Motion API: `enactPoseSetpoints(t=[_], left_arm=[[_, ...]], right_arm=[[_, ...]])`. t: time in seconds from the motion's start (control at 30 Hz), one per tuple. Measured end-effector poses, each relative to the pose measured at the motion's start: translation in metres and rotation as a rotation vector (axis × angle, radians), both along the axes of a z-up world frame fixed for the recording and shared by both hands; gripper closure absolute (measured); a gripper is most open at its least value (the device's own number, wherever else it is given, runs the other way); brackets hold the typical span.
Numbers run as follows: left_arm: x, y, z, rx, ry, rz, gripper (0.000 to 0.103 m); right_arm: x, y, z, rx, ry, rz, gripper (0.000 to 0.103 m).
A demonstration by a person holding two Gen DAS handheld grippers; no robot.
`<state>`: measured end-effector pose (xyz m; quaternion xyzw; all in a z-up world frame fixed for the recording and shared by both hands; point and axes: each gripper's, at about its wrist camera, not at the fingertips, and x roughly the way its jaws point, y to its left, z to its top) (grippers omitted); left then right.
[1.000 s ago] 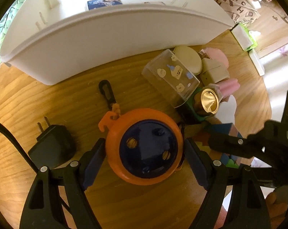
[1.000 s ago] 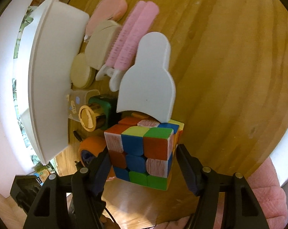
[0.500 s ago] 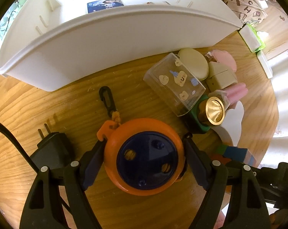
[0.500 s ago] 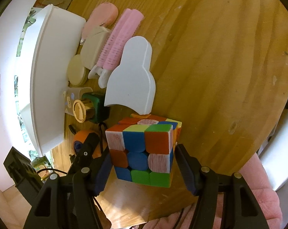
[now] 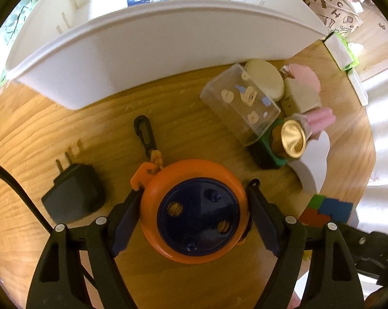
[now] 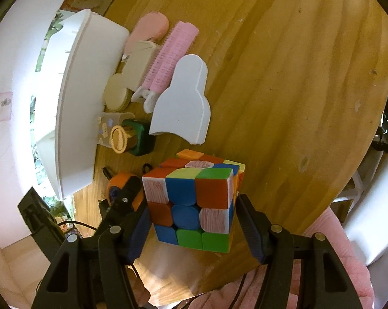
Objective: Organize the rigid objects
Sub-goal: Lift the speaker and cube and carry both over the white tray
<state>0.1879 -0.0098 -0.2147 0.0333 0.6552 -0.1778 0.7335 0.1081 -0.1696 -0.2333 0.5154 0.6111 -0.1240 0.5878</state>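
Two grippers loaded: left gripper (image 5: pixel 194 215) clamped round orange disc (image 5: pixel 194 215) by rim; right gripper (image 6: pixel 192 217) squeezed puzzle cube (image 6: pixel 194 203) by flat faces; both looked rigid, light.

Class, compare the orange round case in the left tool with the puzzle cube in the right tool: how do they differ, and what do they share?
Shape: the orange round case is a rounded disc; the puzzle cube is a block with flat faces.
Colour: the case is orange around a dark blue centre; the cube is a patchwork of many colours.
Attachments: the case trails a cord with a black clip; the cube has none.
Shared: each sits between a tool's fingers.
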Motion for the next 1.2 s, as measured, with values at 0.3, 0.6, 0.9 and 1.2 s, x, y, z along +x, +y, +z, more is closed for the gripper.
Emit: enactPoseSetpoints(t=[0.3,0.6,0.9,1.2], left_arm=[[-0.02,0.019,-0.003,0.02,0.047,-0.004,0.021],[-0.032,0.048,0.003,0.058,0.075,0.005,0.021],[-0.032,0.077,0.03,0.063,0.06,0.035,0.021],[-0.029,0.086,0.071,0.059,-0.022,0.059,0.021]], right_arm=[[-0.008,0.008,0.018,-0.038,-0.069,0.002,0.038],[0.002,0.021,0.042,-0.094,-0.173,0.041,0.038],[0.024,0.035,0.07,-0.145,-0.291,0.118,0.038],[0.05,0.041,0.098,-0.204,-0.415,0.214,0.039]])
